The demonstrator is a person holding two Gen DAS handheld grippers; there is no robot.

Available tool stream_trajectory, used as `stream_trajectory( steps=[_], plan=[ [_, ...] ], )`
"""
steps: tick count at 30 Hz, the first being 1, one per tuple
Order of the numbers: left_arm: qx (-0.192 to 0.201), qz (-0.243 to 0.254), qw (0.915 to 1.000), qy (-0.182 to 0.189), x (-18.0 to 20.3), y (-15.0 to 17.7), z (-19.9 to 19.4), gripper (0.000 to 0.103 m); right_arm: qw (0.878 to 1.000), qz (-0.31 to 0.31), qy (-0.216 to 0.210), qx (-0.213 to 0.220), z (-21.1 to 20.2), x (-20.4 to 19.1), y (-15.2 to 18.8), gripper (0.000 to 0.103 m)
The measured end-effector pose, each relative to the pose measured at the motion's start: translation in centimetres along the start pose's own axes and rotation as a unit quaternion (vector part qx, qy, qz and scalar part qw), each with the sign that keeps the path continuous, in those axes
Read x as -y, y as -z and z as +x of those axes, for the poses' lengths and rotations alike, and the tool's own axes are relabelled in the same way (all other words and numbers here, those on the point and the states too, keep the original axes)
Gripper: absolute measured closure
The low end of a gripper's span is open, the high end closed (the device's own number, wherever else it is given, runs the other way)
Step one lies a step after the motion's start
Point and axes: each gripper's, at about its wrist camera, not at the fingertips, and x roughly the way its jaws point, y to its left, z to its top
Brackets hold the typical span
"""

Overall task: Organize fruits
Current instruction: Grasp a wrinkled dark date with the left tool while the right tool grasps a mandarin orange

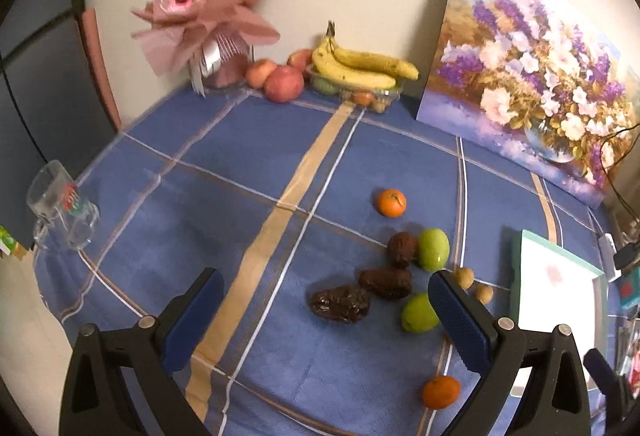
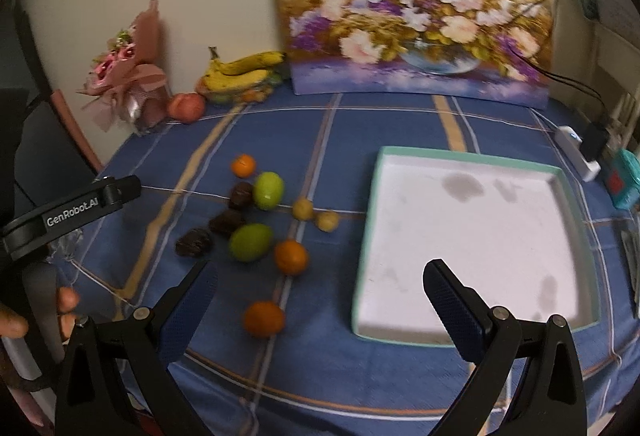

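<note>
The loose fruits (image 2: pixel 256 220) lay clustered at centre-left of the right wrist frame on the blue surface (image 2: pixel 320 376), just left of the empty tray (image 2: pixel 472 232), apparently their destination. Both the left tongs (image 1: pixel 326 310) and right tongs (image 2: pixel 320 292) hung with jaws apart, gripping nothing, seemingly ready for a first pick.

On the tablecloth (image 2: pixel 400 388) the loose fruits (image 2: pixel 256 220) lie left of the tray (image 2: pixel 366 248). Behind them the bananas (image 2: pixel 240 70) sit left of the painting (image 2: pixel 412 20), near the wall.
</note>
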Motion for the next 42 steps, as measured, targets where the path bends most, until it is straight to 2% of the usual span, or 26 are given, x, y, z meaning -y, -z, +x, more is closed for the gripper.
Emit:
stream_trajectory(
  steps=[4,7,10,13,15,19,20,32,36,40,42],
  plan=[
    [-0.034,0.0,0.9994,-0.01,0.5,-0.2,1.9,0.0,1.0,-0.003,-0.008,-0.013,1.5,-1.2,-0.6,0.003],
    [-0.069,-0.006,0.9975,-0.016,0.4,-0.1,3.5,0.001,0.999,-0.003,-0.016,-0.03,2.7,-1.7,-0.9,0.014],
    [-0.093,-0.003,0.9955,-0.015,0.6,-0.2,5.0,0.007,0.999,-0.007,-0.017,-0.044,3.7,-2.2,-1.3,0.015],
    [-0.116,0.001,0.9932,-0.007,0.8,-0.1,6.3,0.01,0.998,0.0,-0.022,-0.053,4.4,-2.3,-1.8,0.017],
    [-0.129,-0.003,0.9916,-0.001,0.7,-0.1,7.1,0.013,0.998,0.006,-0.034,-0.059,4.9,-2.4,-2.0,0.029],
    [-0.153,-0.008,0.9882,0.007,0.7,0.2,8.5,0.016,0.996,0.006,-0.034,-0.083,6.2,-2.7,-1.7,0.03],
    [-0.158,-0.008,0.9874,0.007,0.7,0.3,8.9,0.016,0.995,0.005,-0.034,-0.093,6.6,-2.9,-1.4,0.034],
    [-0.196,-0.007,0.9805,0.013,0.9,1.9,11.7,0.03,0.98,-0.026,-0.018,-0.195,10.4,-4.6,2.2,0.04],
    [-0.201,-0.009,0.9795,0.015,0.8,2.1,12.2,0.041,0.977,-0.022,-0.013,-0.212,11.2,-4.3,2.9,0.047],
    [-0.198,-0.005,0.98,0.017,0.9,2.3,11.9,0.042,0.977,-0.016,-0.018,-0.214,11.0,-3.7,2.9,0.054],
    [-0.193,-0.009,0.981,0.017,1.0,1.9,11.6,0.042,0.977,-0.014,-0.026,-0.209,10.6,-3.5,2.7,0.064]
  ],
)
